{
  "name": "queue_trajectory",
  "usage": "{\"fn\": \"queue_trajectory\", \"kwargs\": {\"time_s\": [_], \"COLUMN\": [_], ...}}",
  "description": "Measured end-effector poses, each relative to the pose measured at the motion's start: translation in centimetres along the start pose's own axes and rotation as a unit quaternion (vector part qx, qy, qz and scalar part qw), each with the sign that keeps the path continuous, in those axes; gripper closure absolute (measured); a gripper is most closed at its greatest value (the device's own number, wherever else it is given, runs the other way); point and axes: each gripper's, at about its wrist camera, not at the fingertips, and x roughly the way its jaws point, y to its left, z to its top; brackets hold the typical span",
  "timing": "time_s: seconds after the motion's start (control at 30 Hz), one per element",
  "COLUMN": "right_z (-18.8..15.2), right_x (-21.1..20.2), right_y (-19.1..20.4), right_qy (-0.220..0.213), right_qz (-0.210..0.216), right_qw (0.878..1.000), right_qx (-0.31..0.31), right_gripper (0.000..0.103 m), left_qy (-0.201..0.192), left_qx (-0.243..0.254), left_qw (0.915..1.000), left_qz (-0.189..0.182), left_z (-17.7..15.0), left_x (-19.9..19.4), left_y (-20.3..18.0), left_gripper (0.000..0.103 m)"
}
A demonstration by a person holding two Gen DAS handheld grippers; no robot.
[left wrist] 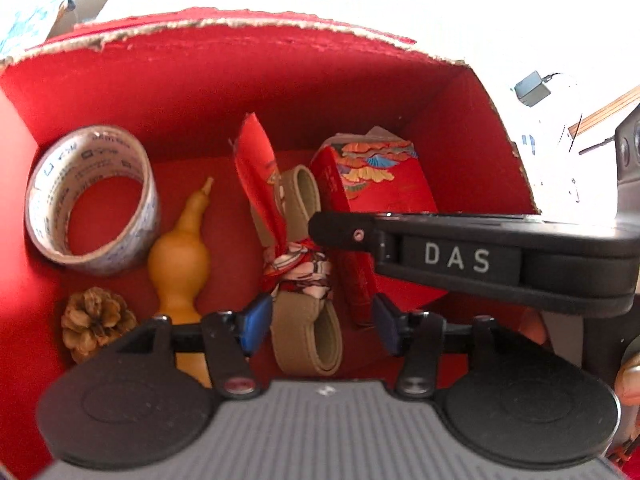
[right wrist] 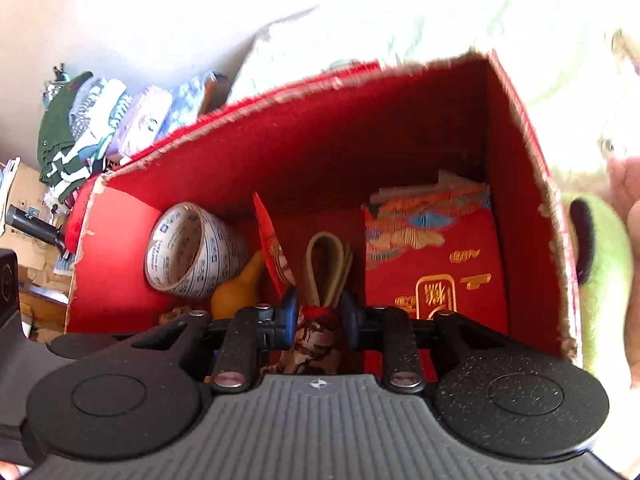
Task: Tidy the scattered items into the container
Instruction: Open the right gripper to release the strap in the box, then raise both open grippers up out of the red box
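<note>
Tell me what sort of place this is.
Probably a lived-in room at home, perhaps a bedroom: folded clothes piled against a pale wall, cardboard boxes beneath, and a torn red box holding household oddments such as a tape roll.

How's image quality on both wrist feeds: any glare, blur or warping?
Left wrist: everything beyond the red box is blown out white, its rim bows from fisheye warp, and the contents are fairly sharp. Right wrist: overexposed background, motion blur on the box's right corner, a green blur at the right edge.

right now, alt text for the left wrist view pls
Open left tool hovers over a red box holding a tape roll, gourd, pinecone, tan strap and red carton; the right tool's body crosses above.
</note>
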Motion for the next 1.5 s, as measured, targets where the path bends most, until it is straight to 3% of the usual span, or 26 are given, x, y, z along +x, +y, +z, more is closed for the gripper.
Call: {"fn": "queue_trajectory", "kwargs": {"time_s": [0.03, 0.17, 0.3, 0.53, 0.73, 0.83, 1.2, 1.5], "right_z": [-0.3, -0.8, -0.5, -0.4, -0.7, -1.3, -2.8, -3.2], "right_x": [-0.3, -0.8, -0.7, -0.2, 0.1, -0.4, -2.3, -3.3], "right_y": [0.3, 1.1, 0.8, 1.9, 2.0, 1.9, 1.5, 1.7], "right_qy": [-0.015, -0.05, -0.059, -0.054, -0.027, -0.024, -0.046, -0.059], "right_qz": [-0.004, -0.029, -0.041, -0.09, -0.132, -0.144, -0.167, -0.17], "right_qw": [1.0, 0.997, 0.997, 0.993, 0.99, 0.988, 0.985, 0.984], "right_qx": [-0.013, -0.049, -0.041, -0.057, -0.052, -0.039, -0.024, -0.015], "right_gripper": [0.077, 0.077, 0.077, 0.08, 0.08, 0.078, 0.07, 0.069], "left_qy": [-0.007, -0.035, -0.057, -0.106, -0.113, -0.12, -0.154, -0.156], "left_qx": [0.003, 0.013, -0.009, -0.015, -0.024, -0.02, -0.015, -0.016], "left_qw": [1.0, 0.9985, 0.997, 0.9866, 0.9813, 0.9778, 0.9661, 0.9582], "left_qz": [0.006, 0.039, 0.051, 0.123, 0.154, 0.17, 0.207, 0.24], "left_z": [-0.2, -0.7, -1.0, -1.5, -1.7, -2.0, -2.4, -2.7], "left_x": [-0.2, -1.1, -2.5, -5.1, -5.8, -6.0, -7.3, -7.7], "left_y": [0.0, 0.0, 0.8, 1.6, 1.9, 1.2, -0.7, -1.2], "left_gripper": [0.038, 0.037, 0.037, 0.029, 0.032, 0.02, 0.01, 0.005]}}
